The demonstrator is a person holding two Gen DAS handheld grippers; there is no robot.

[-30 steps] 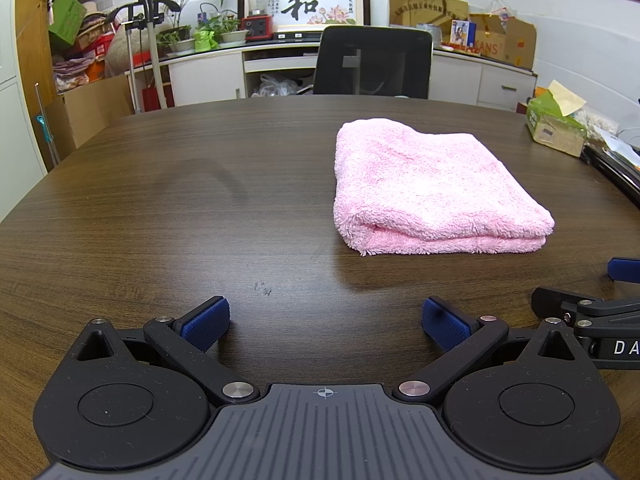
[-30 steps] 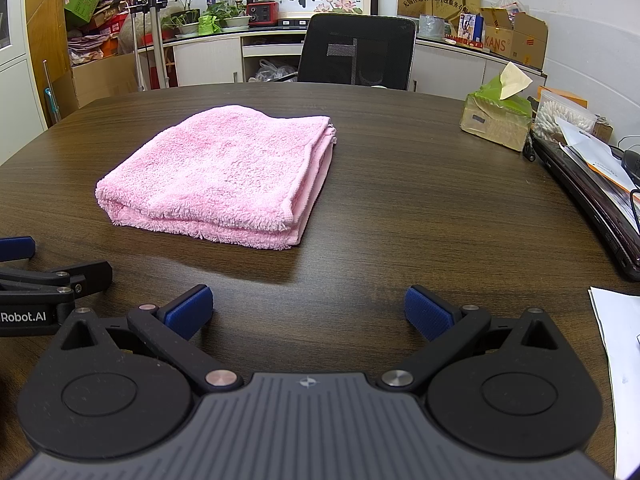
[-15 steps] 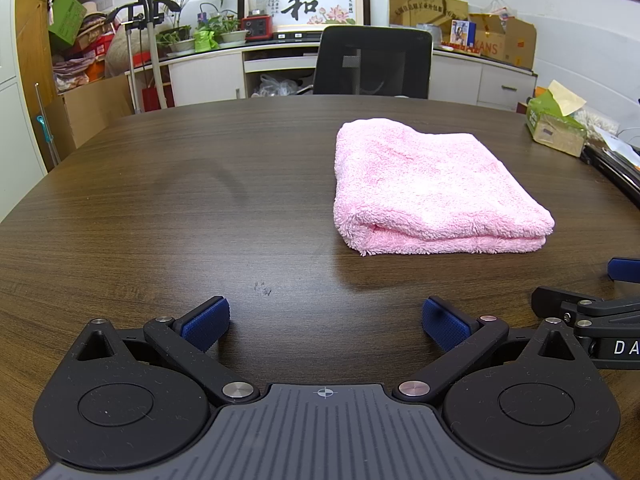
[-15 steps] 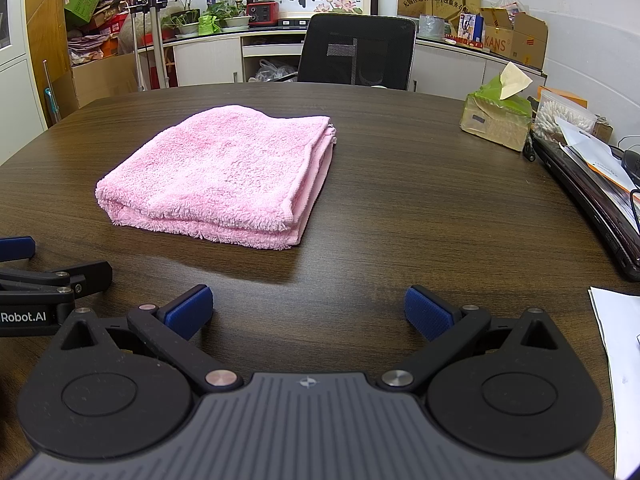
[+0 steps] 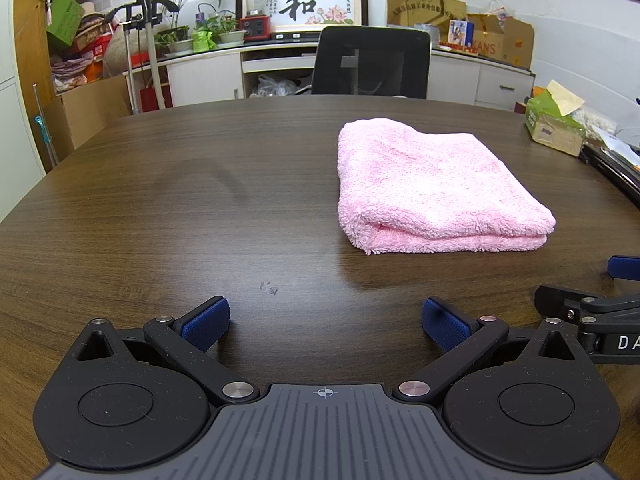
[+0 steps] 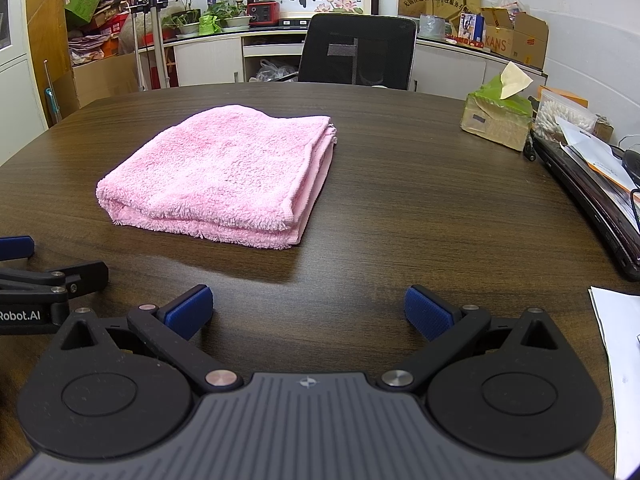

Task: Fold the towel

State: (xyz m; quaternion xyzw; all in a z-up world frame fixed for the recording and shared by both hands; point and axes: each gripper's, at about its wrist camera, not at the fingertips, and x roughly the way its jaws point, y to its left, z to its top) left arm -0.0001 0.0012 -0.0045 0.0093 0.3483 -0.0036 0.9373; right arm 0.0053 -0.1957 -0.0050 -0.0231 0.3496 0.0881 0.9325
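A pink towel (image 5: 432, 184) lies folded into a thick rectangle on the dark wooden table (image 5: 180, 200). In the right wrist view the same towel (image 6: 224, 172) sits ahead and to the left. My left gripper (image 5: 325, 322) rests low near the table's front edge, open and holding nothing, with the towel ahead to its right. My right gripper (image 6: 308, 312) is also open and holds nothing, well short of the towel. Each gripper's side shows at the edge of the other's view.
A green tissue box (image 6: 496, 120) stands at the table's right side, with a dark laptop (image 6: 592, 200) and papers (image 6: 620, 360) beyond it. A black office chair (image 6: 356, 52) stands behind the far edge. Cabinets and boxes line the back wall.
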